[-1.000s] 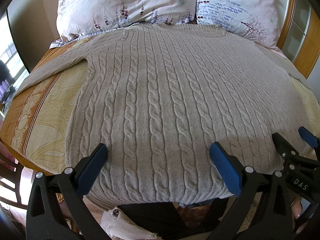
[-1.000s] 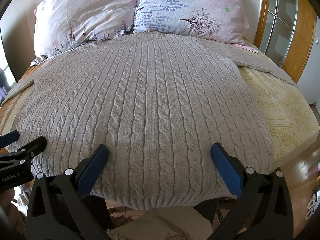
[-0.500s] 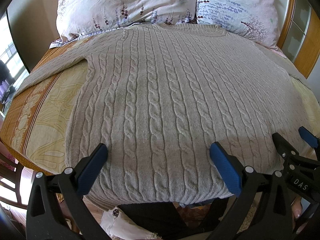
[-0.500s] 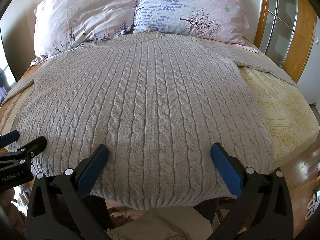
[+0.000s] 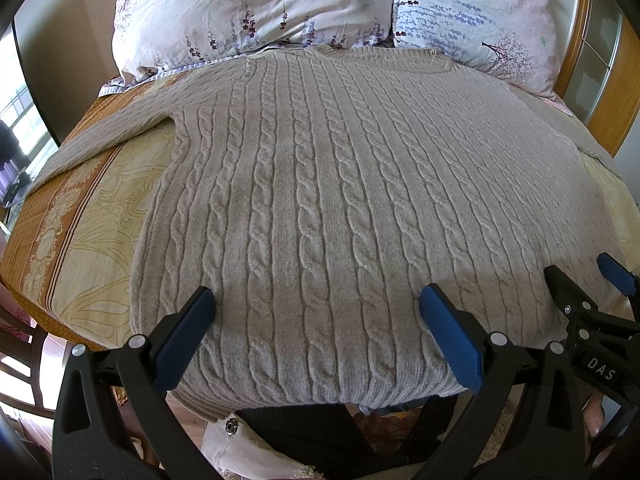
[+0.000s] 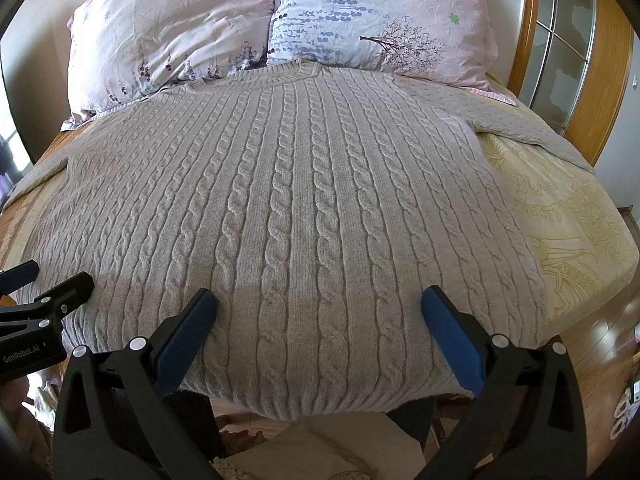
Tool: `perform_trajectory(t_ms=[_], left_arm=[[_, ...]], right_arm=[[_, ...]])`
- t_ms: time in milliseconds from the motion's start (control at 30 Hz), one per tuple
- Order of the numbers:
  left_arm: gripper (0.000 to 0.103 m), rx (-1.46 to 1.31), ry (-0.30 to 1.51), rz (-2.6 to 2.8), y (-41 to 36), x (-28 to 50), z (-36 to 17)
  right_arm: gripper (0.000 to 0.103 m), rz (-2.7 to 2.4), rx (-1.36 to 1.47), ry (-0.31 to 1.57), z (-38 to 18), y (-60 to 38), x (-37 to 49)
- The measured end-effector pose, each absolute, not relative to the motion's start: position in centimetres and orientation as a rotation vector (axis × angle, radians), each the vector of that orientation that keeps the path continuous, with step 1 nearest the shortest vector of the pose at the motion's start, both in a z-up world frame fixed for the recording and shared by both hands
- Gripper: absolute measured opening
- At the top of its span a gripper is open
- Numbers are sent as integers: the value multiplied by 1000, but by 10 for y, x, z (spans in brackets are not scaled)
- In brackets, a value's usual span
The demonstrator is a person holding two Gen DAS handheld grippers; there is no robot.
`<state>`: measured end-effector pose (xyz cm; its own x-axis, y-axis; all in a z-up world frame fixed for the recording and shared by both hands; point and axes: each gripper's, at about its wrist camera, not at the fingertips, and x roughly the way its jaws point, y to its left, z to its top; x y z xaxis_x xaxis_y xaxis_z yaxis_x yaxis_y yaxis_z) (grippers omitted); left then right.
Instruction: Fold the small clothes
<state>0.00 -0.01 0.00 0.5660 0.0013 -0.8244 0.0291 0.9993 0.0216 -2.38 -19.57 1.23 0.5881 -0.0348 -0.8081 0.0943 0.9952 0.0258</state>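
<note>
A beige cable-knit sweater [image 5: 328, 200] lies flat and spread out on the bed, collar toward the pillows, hem at the near edge; it also fills the right wrist view [image 6: 304, 216]. Its left sleeve [image 5: 108, 140] runs off to the left, its right sleeve [image 6: 532, 132] to the right. My left gripper [image 5: 316, 312] is open and empty, hovering over the hem's left part. My right gripper [image 6: 318, 312] is open and empty over the hem's right part. Each gripper shows at the edge of the other's view: the right gripper [image 5: 592, 292] and the left gripper [image 6: 40, 284].
Two floral pillows [image 5: 256, 12] [image 6: 384, 20] lean at the head of the bed. A yellow and orange patterned bedspread [image 5: 80, 232] [image 6: 568, 232] lies under the sweater. A wooden headboard frame [image 6: 600, 60] stands at the right. Wooden floor [image 6: 600, 344] lies beyond the bed's near right corner.
</note>
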Motion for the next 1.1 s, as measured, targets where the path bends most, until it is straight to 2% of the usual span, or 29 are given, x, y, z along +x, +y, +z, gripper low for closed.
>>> perform_trajectory(t_ms=[1100], left_arm=[[101,38,980,-16,-1,0,0]], right_arm=[[102,-38,54,917,15,-197,-22]])
